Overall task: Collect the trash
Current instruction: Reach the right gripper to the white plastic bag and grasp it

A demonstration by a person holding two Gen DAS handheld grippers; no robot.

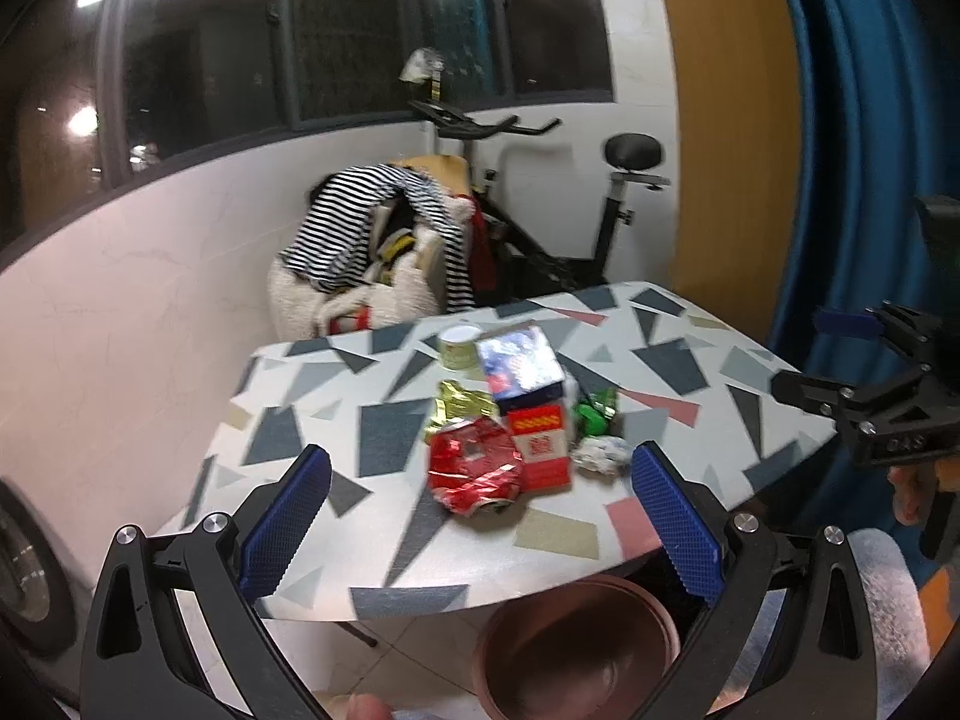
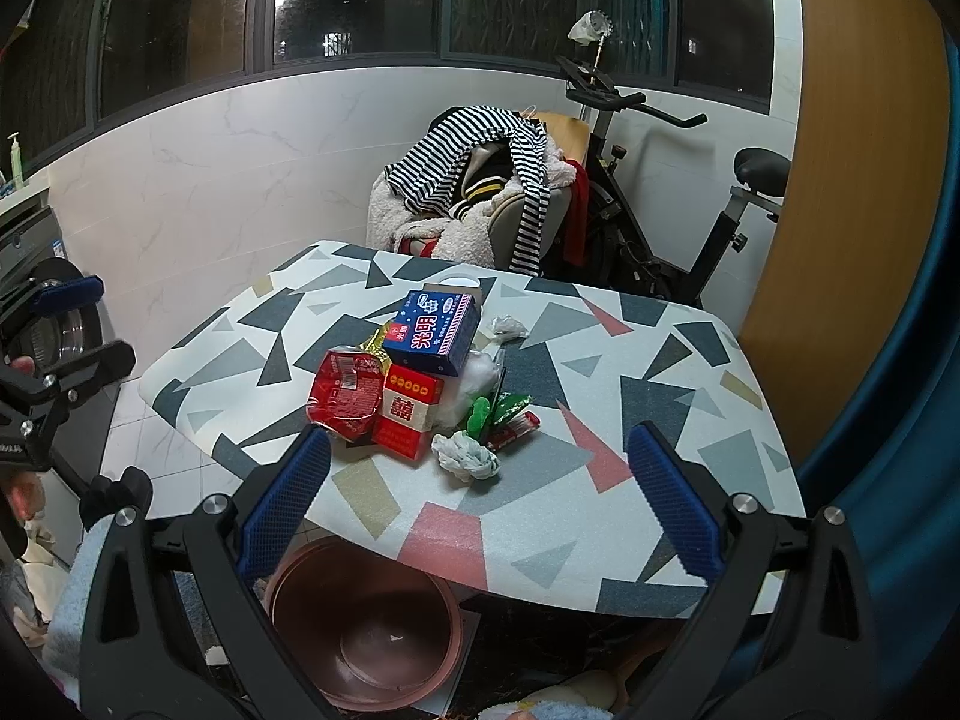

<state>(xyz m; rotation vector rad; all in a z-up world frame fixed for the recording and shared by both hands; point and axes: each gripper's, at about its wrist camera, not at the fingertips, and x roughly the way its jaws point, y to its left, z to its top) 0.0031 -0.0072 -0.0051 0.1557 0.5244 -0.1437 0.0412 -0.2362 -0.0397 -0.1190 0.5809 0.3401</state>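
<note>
both tools gape wide, holding nothing.

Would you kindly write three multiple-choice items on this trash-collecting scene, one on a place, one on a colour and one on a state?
1. Where does the pink basin sit?
A. On the table
B. On the floor below the table's near edge
C. On the exercise bike

2. What colour is the milk carton on top of the pile?
A. Blue
B. Yellow
C. Black

3. How do the left gripper and right gripper stand?
A. Both shut on trash
B. One open, one shut
C. Both open and empty

Answers: 1 B, the basin shows under the patterned table edge in both views. 2 A, its printed faces are blue. 3 C, each pair of blue pads stands wide apart with nothing between.
</note>
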